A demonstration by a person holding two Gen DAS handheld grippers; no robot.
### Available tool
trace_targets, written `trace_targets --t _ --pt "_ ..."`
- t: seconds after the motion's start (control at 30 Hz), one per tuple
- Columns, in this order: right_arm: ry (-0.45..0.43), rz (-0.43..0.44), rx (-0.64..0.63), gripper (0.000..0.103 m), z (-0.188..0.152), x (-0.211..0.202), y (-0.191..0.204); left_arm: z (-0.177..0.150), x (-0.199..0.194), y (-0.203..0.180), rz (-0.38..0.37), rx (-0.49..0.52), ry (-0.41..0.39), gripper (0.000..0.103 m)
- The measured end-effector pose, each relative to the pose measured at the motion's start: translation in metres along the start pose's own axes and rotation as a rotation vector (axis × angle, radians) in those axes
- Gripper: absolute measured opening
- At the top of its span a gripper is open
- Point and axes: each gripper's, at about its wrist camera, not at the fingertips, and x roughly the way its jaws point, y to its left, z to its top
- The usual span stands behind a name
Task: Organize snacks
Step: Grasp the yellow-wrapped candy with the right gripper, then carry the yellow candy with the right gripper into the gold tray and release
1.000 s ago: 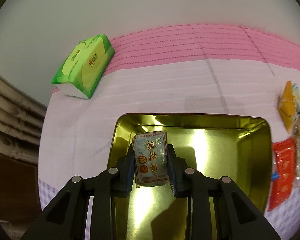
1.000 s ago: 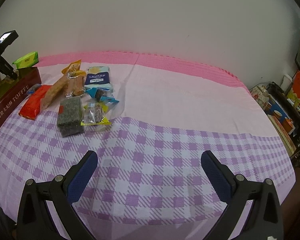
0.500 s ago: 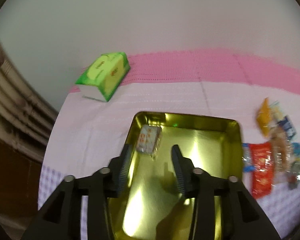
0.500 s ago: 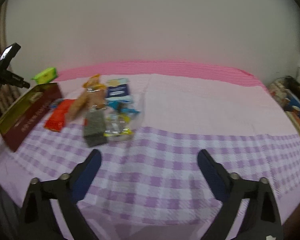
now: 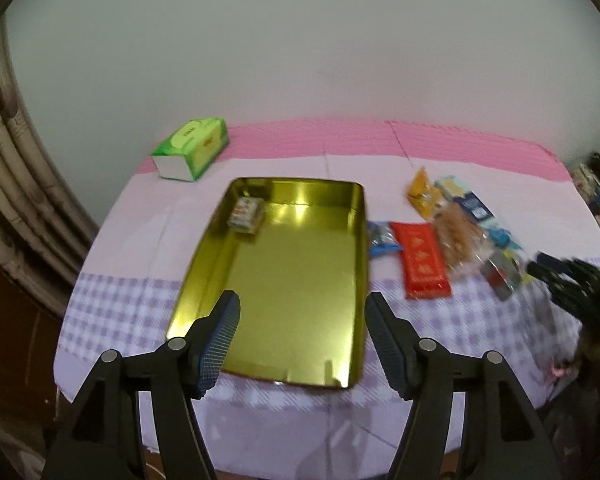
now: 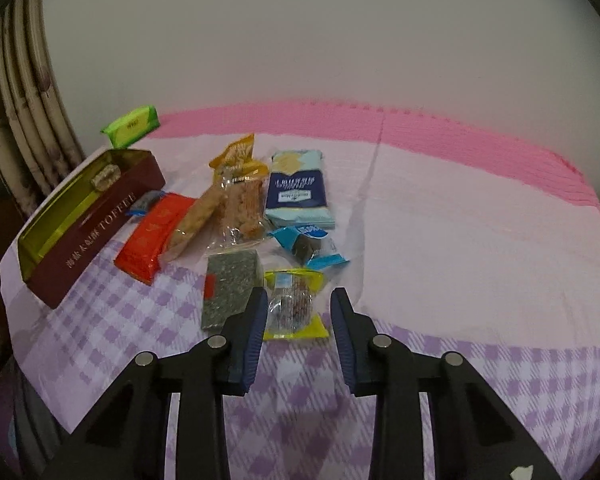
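Right gripper (image 6: pixel 298 312) hangs over the yellow-edged snack packet (image 6: pixel 293 307), jaws just closing in, narrow now, the packet showing in the gap but the pads not visibly pressing it. Just left of it lies a dark speckled bar (image 6: pixel 229 285), and beyond, the red packet (image 6: pixel 153 236). Left gripper (image 5: pixel 302 318) has been opening, jaws apart and empty above the gold tin (image 5: pixel 284 280). One small wrapped snack (image 5: pixel 246 215) sits in the tin's far left corner.
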Motion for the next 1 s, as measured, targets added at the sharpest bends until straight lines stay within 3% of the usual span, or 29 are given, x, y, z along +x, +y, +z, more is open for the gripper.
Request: trace_targets --t 0.23,0.4,0.43,0.7,1.0 --pt "0.113 0.019 0.008 0.034 0.008 0.035 -0.005 -0.012 0.011 -0.017 -0.036 0.023 0.048 0.066" --pt "0.168 0.015 -0.011 0.027 0.011 0.044 -0.006 -0.014 0.011 -0.021 -0.04 0.028 0.046 0.066" --pt "0.166 0.008 -0.016 0.023 0.01 0.043 -0.006 -0.014 0.009 -0.021 -0.037 0.031 0.042 0.066" --pt "0.043 0.027 0.01 0.023 0.008 -0.02 0.007 -0.013 -0.013 -0.008 -0.02 -0.001 -0.021 0.066" --pt "-0.027 0.236 -0.056 0.023 0.072 -0.046 0.092 -0.017 -0.023 0.016 0.072 -0.043 -0.06 0.066"
